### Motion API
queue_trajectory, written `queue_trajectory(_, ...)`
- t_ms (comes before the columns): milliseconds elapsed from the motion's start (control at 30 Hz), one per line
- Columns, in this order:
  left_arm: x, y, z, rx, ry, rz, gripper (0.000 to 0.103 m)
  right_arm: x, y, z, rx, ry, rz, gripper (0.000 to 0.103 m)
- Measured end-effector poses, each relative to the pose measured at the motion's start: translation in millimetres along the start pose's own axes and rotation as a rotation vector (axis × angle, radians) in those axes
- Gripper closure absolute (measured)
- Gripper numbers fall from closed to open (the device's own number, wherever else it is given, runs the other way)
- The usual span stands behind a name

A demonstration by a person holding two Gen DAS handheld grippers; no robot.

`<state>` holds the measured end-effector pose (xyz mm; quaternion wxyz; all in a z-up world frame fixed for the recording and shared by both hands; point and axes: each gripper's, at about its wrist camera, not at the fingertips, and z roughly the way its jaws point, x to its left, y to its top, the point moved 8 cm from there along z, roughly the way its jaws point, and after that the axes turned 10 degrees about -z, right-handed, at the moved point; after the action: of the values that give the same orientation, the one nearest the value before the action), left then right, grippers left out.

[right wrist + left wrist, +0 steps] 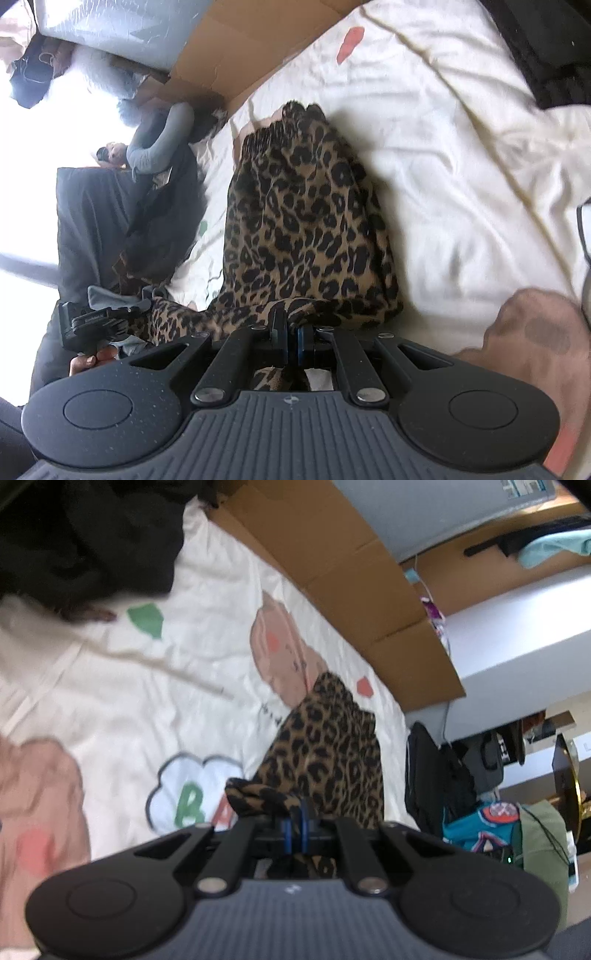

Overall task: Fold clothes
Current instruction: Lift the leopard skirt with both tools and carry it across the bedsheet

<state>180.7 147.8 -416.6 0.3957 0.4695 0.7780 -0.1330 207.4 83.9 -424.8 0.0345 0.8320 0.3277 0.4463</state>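
Our left gripper is clenched on a bunched edge of the leopard garment, its blue pads nearly meeting with the cloth pinched between them. Our right gripper is likewise clamped on another edge of the same leopard garment, a fold of it caught between the blue pads. From both sets of fingers the garment stretches straight ahead, lying rumpled on the sheet, its far end narrowing to a gathered band in the right wrist view.

Beyond the left fingers, the sheet carries pink animal prints, a green patch and a cloud with letters. Ahead and to the left of them lies a black garment. Ahead and to the right, cardboard borders the sheet; further right, past the sheet's edge, hang dark bags and a teal jersey.

Left of the right fingers, a hand holds the other gripper's black body, touching the leopard cloth. Further left, grey clothes are piled. Right of those fingers the sheet lies creased, with a pink print close by.
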Motion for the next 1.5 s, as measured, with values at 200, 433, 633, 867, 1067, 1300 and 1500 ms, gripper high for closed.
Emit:
queue_trajectory(200, -11.4, 18.0, 10.0, -0.065, -0.009, -0.007, 0.098, -0.3, 17.8, -0.6, -0.063, -0.019, 0.002, 0.1)
queue_trajectory(433, -18.7, 33.7, 27.8, -0.098, 0.026, 0.015, 0.098, -2.4, 36.6, 2.8, -0.106, -0.072, -0.001, 0.1)
queue_trajectory(633, -22.7, 45.2, 33.0, -0.113, 0.061, 0.04, 0.098, 1.4, 52.3, 7.4, -0.124, -0.103, -0.025, 0.1)
queue_trajectory(867, -31.3, 64.1, 47.5, -0.13, 0.07, 0.067, 0.098, 0.5, 72.8, 14.3, -0.148, -0.14, -0.034, 0.1)
queue_trajectory(1067, -34.6, 79.8, 65.3, -0.14, 0.09, 0.093, 0.098, -13.5, 86.3, 26.1, -0.157, -0.177, -0.02, 0.1)
queue_trajectory(1300, -21.2, 89.2, 87.6, -0.167, 0.138, 0.096, 0.098, -25.9, 92.6, 39.5, -0.158, -0.205, -0.02, 0.1)
queue_trajectory(1500, -1.4, 93.4, 112.0, -0.168, 0.18, 0.077, 0.098, -47.7, 90.9, 61.0, -0.141, -0.242, 0.003, 0.1)
